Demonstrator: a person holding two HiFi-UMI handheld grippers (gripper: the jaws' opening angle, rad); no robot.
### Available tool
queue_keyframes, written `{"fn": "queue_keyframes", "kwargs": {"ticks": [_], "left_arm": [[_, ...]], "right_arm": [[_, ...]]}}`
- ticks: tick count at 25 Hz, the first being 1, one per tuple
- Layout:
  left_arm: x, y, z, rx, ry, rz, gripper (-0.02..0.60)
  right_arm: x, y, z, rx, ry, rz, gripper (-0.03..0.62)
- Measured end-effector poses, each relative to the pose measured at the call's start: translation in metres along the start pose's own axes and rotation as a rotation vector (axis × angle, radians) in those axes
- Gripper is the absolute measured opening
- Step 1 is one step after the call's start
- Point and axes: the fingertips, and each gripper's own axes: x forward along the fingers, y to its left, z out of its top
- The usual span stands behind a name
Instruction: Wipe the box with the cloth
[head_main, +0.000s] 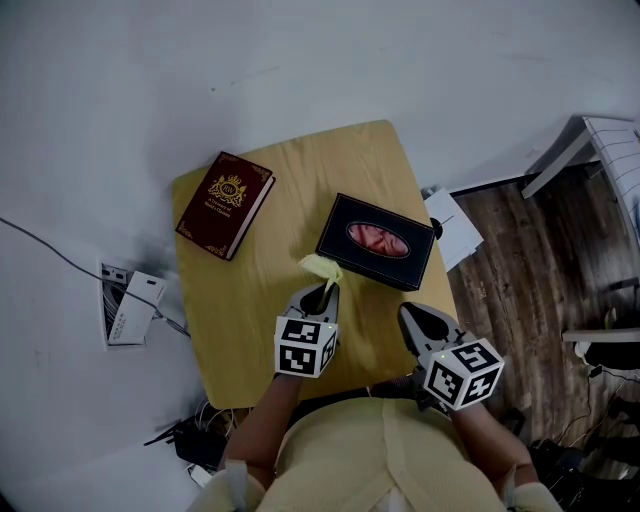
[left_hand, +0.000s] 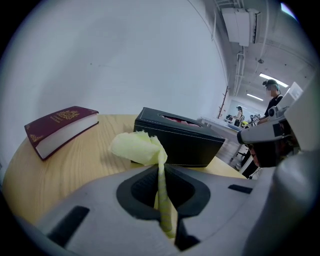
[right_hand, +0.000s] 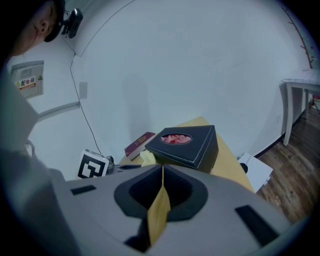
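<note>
Cloth: The soft pale-yellow cloth (head_main: 320, 266) is pinched in the left tool (head_main: 324, 289). Its bunched end pokes out past the tips, over the worktop.
Left tool: It is clenched on the cloth. In the left gripper view a thin strip of cloth runs down between the two jaws.
Box: The black box with white stitching and an oval hole on top (head_main: 377, 240) sits on the light wooden worktop (head_main: 290, 165). It is just ahead of the left tool and a little to its right. The bunched end of the cloth is just beside the box's near left corner. I cannot tell if it touches the box.
Right tool: The right tool (head_main: 411, 312) has its jaws pressed together and holds nothing. It is near the box's near right corner, but apart from it.
Book: A dark red book with a gold crest (head_main: 225, 204) lies flat on the worktop. It is to the left of the box and well apart from it.
Head view only: It shows both tools at once. It also shows a white flat thing (head_main: 455, 228) on the brown wood floor (head_main: 530, 270) at the right, and a white gadget with a cable (head_main: 128, 303) at the left.
Left gripper view only: It shows the box's dark side wall close up, and people far off in a long room.
Right gripper view only: It shows the box corner-on, and a small sign (right_hand: 30, 82) on the white wall.
</note>
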Motion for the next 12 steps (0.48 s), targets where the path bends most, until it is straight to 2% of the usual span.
{"fn": "queue_keyframes", "kwargs": {"ticks": [6,12], "left_arm": [[0.010,-0.019,0.007,-0.004,0.000,-0.050,0.029],[0.021,-0.044,0.009,0.024,0.008,-0.104,0.029]], "right_arm": [[-0.002,-0.010,0.000,0.012,0.003,-0.006,0.032],[-0.007,-0.017,0.000,0.030,-0.003,-0.017,0.032]]}}
